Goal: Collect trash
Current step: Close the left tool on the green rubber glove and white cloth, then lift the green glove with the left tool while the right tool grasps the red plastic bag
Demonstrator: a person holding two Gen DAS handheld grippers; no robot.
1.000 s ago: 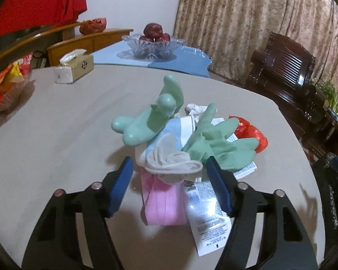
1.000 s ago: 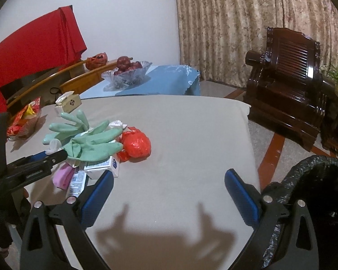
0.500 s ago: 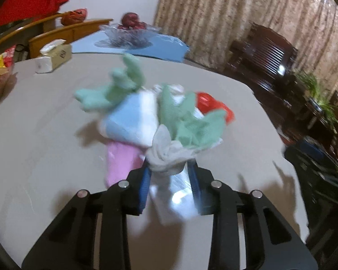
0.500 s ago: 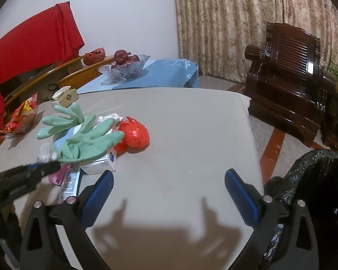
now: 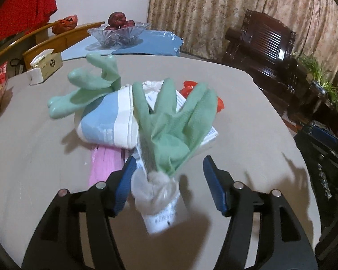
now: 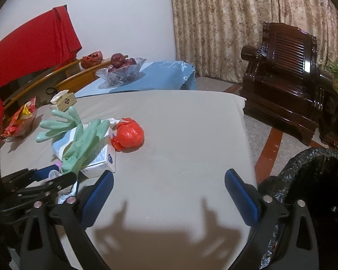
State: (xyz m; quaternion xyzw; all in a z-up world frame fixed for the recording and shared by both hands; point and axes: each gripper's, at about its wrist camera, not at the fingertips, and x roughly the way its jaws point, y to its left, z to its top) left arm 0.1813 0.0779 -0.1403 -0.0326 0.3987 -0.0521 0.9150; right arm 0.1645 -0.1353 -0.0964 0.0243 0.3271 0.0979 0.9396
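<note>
1. Left wrist view: your left claw (image 5: 169,182) has its jaws opening, and the pale cuff (image 5: 154,185) of a green glove (image 5: 173,132) sits between them. The left pad looks to touch the cuff, the right pad stands clear, so nothing is gripped. The glove lies on a heap near the counter's (image 5: 33,157) near edge: a second glove (image 5: 85,90), a blue-and-white pack (image 5: 106,123), a pink pack (image 5: 103,164), a clear wrapper (image 5: 162,216) and a red bag (image 5: 218,104) behind.

2. Handling, as a judgement: the glove is light, limp and probably slick. Take it at the bunched cuff, where there is bulk to pinch; the fingers would fold away. Expect the wrapper under it to drag along.

3. Right wrist view: your right claw (image 6: 169,193) is wide open and empty, over bare counter near the front edge. The heap lies toward the left edge, with a white box (image 6: 101,159) under the glove and the red bag just beside it.

4. The bin (image 6: 313,180), lined in black, stands off the counter's right front corner. The red bag looks crumpled and light; pinch a fold.
</note>
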